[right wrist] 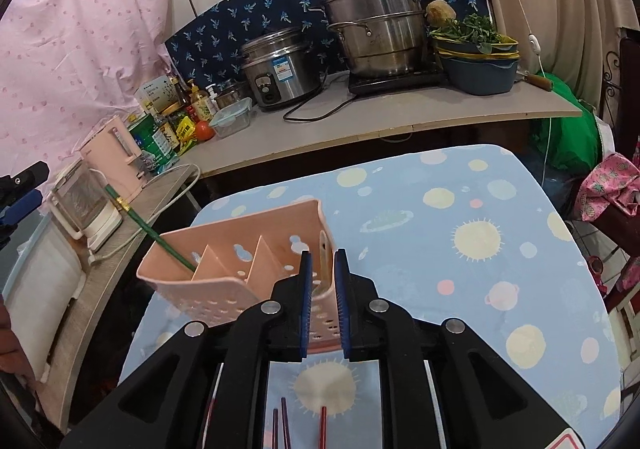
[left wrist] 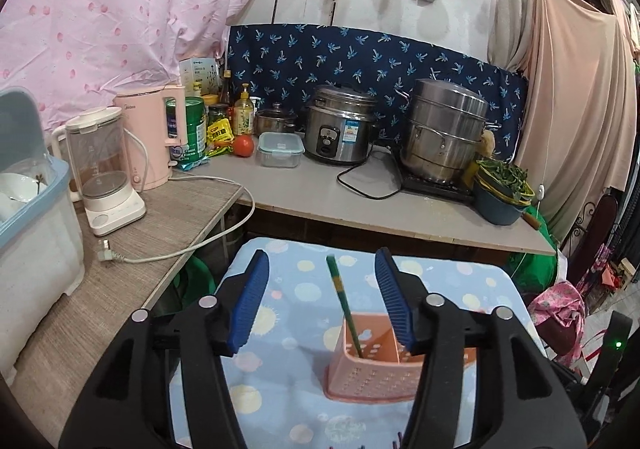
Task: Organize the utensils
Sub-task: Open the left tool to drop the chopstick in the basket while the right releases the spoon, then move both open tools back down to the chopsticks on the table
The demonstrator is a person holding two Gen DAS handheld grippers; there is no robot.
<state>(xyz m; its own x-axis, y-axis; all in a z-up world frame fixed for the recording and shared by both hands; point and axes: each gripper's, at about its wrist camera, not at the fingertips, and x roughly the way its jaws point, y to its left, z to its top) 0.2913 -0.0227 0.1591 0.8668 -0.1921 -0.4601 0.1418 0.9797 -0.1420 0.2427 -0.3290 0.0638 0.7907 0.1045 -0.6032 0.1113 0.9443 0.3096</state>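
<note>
A pink perforated utensil holder (right wrist: 224, 269) with three compartments stands on the blue sun-print table (right wrist: 460, 249). A green chopstick (right wrist: 148, 227) leans out of its leftmost compartment. My right gripper (right wrist: 323, 277) is shut on the holder's right end wall. In the left wrist view my left gripper (left wrist: 320, 289) is open and empty, above and behind the holder (left wrist: 376, 365), with the green chopstick (left wrist: 344, 305) between its jaws but untouched. Several red and purple chopsticks (right wrist: 286, 425) lie on the table under my right gripper.
A grey counter (left wrist: 320, 189) behind the table carries a rice cooker (left wrist: 340, 129), steamer pot (left wrist: 444, 137), blue bowl of greens (left wrist: 502, 193) and bottles. A side table at the left holds a pink kettle (left wrist: 150, 137), a blender (left wrist: 106, 177), a loose plug cable and a dish bin (left wrist: 28, 209).
</note>
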